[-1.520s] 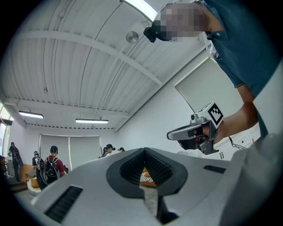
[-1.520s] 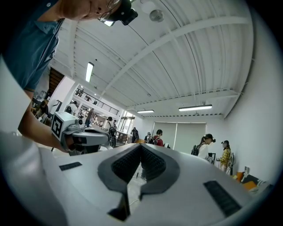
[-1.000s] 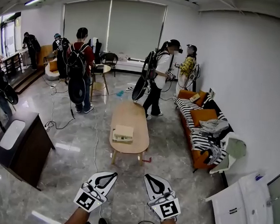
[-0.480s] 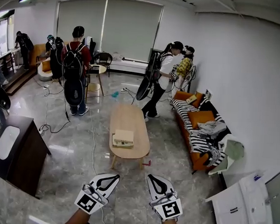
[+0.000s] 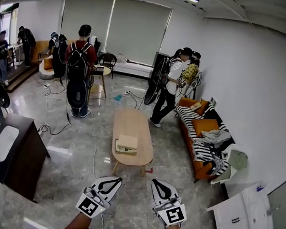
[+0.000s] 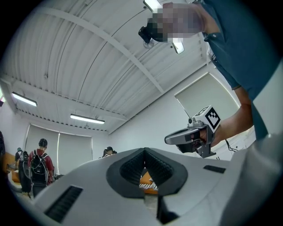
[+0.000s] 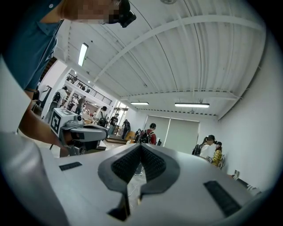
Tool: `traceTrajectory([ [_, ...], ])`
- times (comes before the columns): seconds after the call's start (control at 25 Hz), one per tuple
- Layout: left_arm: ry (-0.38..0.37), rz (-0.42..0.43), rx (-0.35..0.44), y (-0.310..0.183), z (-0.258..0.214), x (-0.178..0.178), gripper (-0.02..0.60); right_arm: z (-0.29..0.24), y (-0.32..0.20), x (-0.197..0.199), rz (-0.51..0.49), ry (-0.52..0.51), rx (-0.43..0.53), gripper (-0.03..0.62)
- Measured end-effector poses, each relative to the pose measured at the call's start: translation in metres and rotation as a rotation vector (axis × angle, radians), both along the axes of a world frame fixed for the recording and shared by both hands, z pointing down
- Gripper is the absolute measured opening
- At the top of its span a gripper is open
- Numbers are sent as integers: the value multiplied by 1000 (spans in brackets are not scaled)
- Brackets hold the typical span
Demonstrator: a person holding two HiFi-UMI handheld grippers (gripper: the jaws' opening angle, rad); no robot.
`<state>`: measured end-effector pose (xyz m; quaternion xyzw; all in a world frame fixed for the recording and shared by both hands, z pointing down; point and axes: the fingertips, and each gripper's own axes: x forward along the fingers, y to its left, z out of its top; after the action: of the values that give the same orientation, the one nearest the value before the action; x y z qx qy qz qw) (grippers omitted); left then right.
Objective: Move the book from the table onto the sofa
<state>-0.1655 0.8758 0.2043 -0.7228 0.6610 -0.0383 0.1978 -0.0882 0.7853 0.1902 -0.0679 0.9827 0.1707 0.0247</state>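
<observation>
Though not yet gripped, book [image 5: 126,144]: flat on the near end of the oval wooden table [image 5: 133,119], pale cover up, close to the near rim, well apart from both grippers.
Table: low, long axis running away from the camera, far half bare; small red object [image 5: 150,170] on the floor by the near right leg.
Sofa [image 5: 188,133]: right of the table, against the white wall; orange, mostly covered by a striped throw [image 5: 199,143], an orange cushion [image 5: 205,125] and a heap of clothes [image 5: 218,137].
Left gripper [image 5: 109,184]: low in the head view, fingers pressed together, nothing between them.
Right gripper [image 5: 161,188]: just beside it, fingers likewise together and empty.
Risk, grip: closed fingers likely to shove the book along the top rather than take it; opening needed first, then a bite on one edge, as the flat cover offers little hold.
Risk, set-down: little bare seat; placed on clothes or throw folds, probably tilting and sliding off the front edge.
Risk, path: cable [image 5: 94,137] on the floor left of the table; two people [image 5: 170,84] standing by the sofa's far end.
Open room: bare floor between grippers and table; free aisle between table and sofa.
</observation>
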Motion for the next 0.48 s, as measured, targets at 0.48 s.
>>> traceTrajectory([
  [0.48,30,-67,-22,-51,0,-11,3,2,-59,-16,-72,-24,-38,14],
])
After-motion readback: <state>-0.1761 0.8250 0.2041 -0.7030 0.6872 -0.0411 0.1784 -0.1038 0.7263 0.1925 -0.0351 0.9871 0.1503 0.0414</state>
